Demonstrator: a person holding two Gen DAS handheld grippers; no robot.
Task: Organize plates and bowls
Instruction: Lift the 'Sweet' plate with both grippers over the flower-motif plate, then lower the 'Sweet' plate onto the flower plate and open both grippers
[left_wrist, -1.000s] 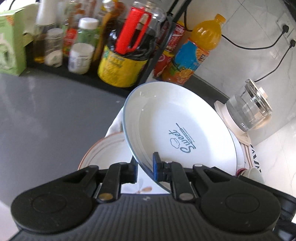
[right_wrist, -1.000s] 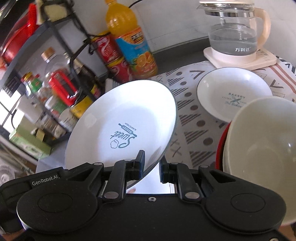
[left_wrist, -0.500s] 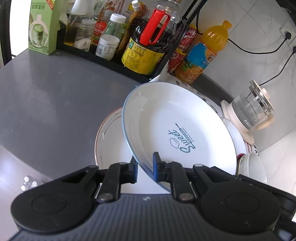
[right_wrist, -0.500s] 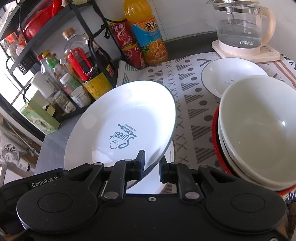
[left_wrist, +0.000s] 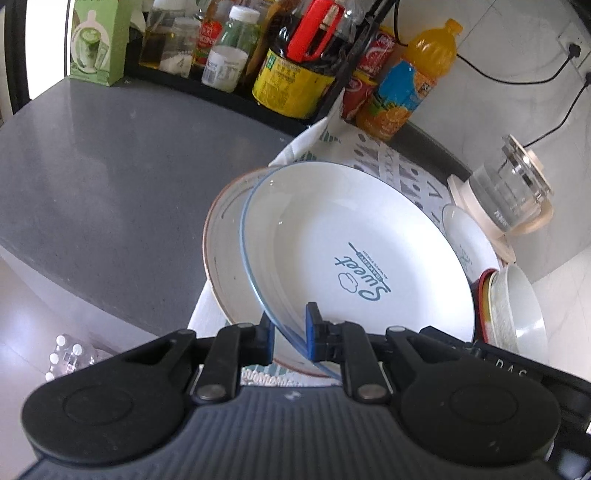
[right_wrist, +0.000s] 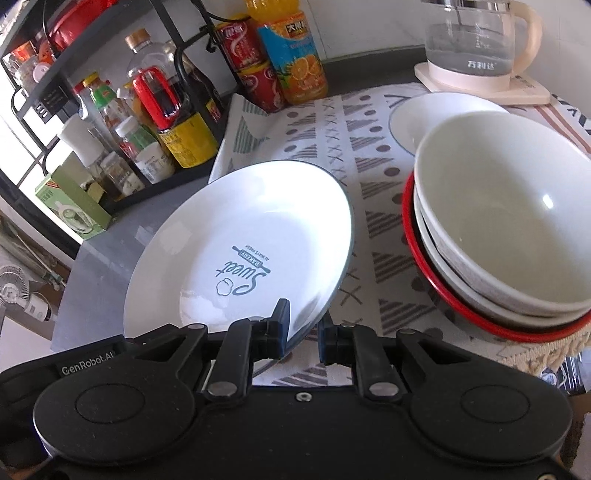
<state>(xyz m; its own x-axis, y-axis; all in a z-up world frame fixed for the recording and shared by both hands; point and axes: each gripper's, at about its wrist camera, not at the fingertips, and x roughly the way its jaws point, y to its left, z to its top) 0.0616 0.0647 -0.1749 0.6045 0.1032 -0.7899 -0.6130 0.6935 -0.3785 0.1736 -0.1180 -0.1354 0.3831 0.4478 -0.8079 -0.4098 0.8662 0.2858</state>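
Both grippers hold the same white "Sweet" plate (left_wrist: 354, 251) by its rim, tilted. My left gripper (left_wrist: 290, 338) is shut on its near left edge. My right gripper (right_wrist: 301, 332) is shut on its near right edge, and the plate shows in the right wrist view (right_wrist: 240, 251). Just below it lies a white plate with a brown rim (left_wrist: 221, 251) on the patterned cloth (right_wrist: 369, 206). A stack of white bowls in a red-rimmed bowl (right_wrist: 509, 229) stands to the right. A small white plate (right_wrist: 413, 114) lies behind the stack.
A black rack with sauce bottles (right_wrist: 159, 122) stands at the back left, with cola cans (right_wrist: 251, 81) and an orange juice bottle (right_wrist: 291, 55) beside it. A glass kettle (right_wrist: 476, 40) on a cream base stands at the back right. Grey counter (left_wrist: 103, 177) stretches left.
Both grippers have pulled back and lowered the "Sweet" plate toward the brown-rimmed plate. The bowl stack and cloth now show more fully.
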